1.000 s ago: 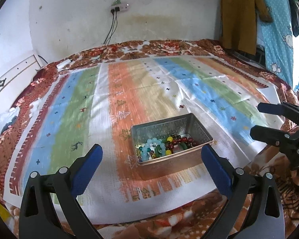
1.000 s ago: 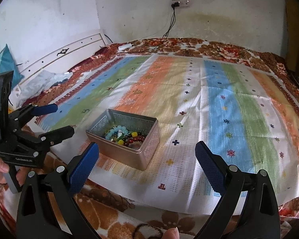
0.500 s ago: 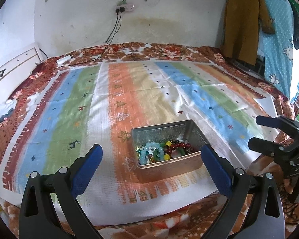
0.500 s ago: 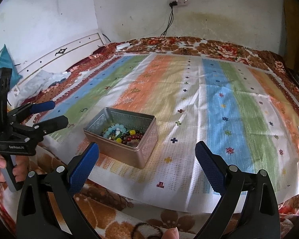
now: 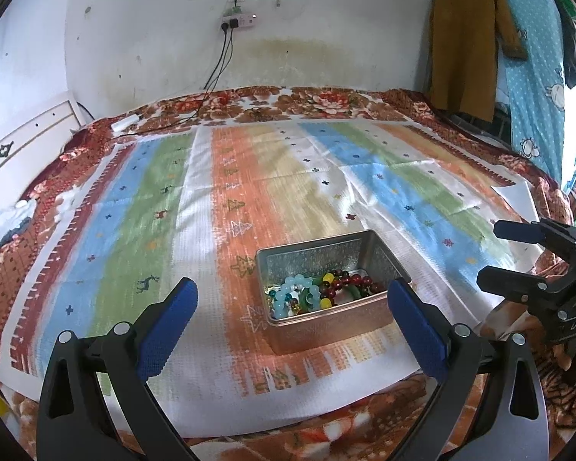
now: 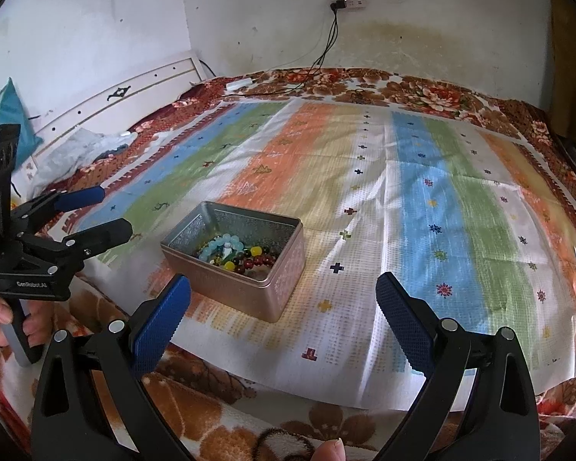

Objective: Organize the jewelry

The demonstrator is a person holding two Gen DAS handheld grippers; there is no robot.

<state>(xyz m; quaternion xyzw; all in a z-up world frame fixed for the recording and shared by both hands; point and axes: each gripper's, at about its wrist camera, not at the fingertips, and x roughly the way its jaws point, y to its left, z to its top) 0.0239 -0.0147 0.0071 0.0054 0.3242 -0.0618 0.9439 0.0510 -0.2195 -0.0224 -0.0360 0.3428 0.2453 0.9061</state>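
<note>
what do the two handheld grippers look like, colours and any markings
Both the left gripper and the right gripper have black angular frames with silver rivets and two fingers faced with ribbed blue pads. White lettering on the left one's body reads GenRobot.AI. No cables or sleeves show; bare fingers grip its handle.

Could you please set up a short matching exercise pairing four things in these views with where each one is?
Things:
1. open silver metal tin
2. bead bracelets
3. white power strip
4. mustard-brown coat

Places:
A. hanging at the far right
B. fixed on the wall
C. inside the tin
D. on the striped cloth

Pairs: 1-D, 2-C, 3-B, 4-A
</note>
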